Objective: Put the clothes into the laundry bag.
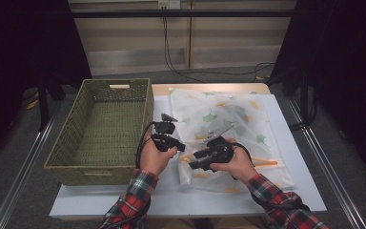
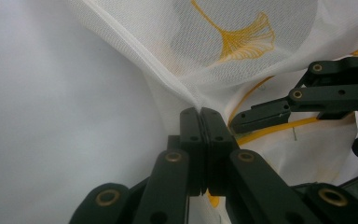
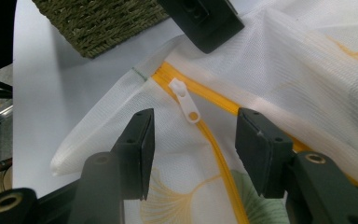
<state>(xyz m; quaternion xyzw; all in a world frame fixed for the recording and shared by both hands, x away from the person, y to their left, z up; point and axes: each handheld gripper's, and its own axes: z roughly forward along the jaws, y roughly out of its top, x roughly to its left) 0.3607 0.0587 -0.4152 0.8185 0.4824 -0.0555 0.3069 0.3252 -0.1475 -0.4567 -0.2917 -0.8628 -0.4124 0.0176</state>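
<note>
Mesh bag (image 1: 228, 129), white with yellow and green ginkgo leaves, lies flat on the white table (image 1: 171, 195), just right of a woven green basket (image 1: 102, 131). A yellow zipper (image 3: 214, 140) runs along its near edge, and the white zipper pull (image 3: 185, 100) sits close to the bag's left corner.

Left gripper (image 1: 167, 142) sits at that corner between basket and bag. In the left gripper view its jaws are pressed fully together on a fold of the mesh (image 2: 186, 88), which rises taut from the pinch.

Right gripper (image 1: 208, 156) lies over the bag's near edge, close beside the left one, pointing toward it. In the right gripper view its jaws stand about half open, one either side of the zipper line, with the pull just beyond the fingertips (image 3: 137, 140). They touch neither pull nor zipper; the mesh lies under them. The left gripper's closed tip shows at the top of that view, clamping the fabric just past the zipper's end.

Both sleeves are red plaid.
</note>
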